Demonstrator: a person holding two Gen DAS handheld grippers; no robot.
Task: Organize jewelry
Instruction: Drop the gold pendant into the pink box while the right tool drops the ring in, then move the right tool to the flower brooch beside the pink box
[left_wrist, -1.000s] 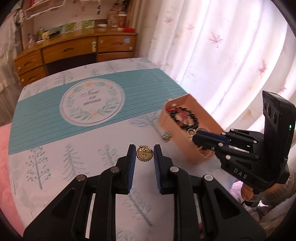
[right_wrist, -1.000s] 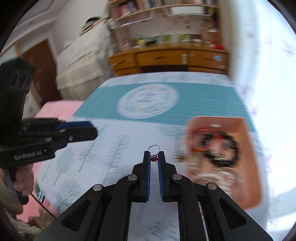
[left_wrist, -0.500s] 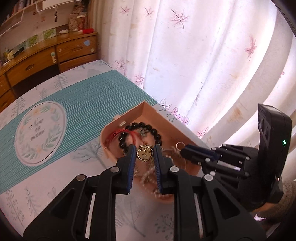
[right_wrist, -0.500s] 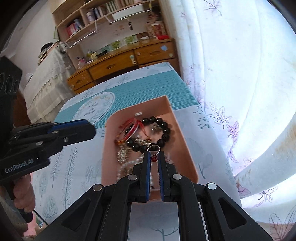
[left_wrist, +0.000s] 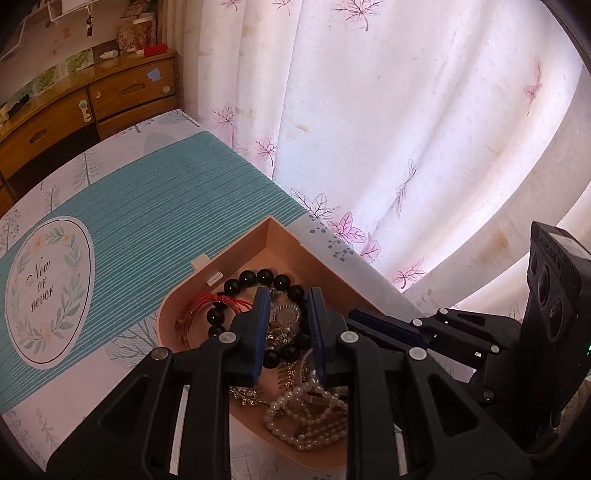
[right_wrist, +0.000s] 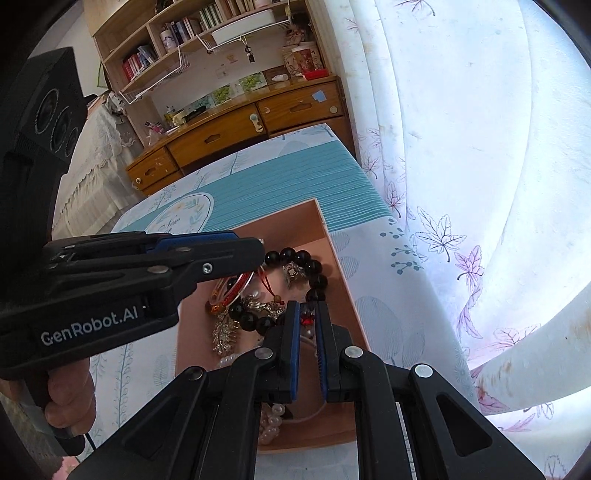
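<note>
Your left gripper pinches a gold pendant over the box. Your right gripper pinches a red charm above the black beads

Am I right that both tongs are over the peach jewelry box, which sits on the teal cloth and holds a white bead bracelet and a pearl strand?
Almost. In the left wrist view the bead bracelet is black, not white. Otherwise yes: the left tongs and right tongs are over the peach jewelry box, which also holds the pearl strand.
</note>
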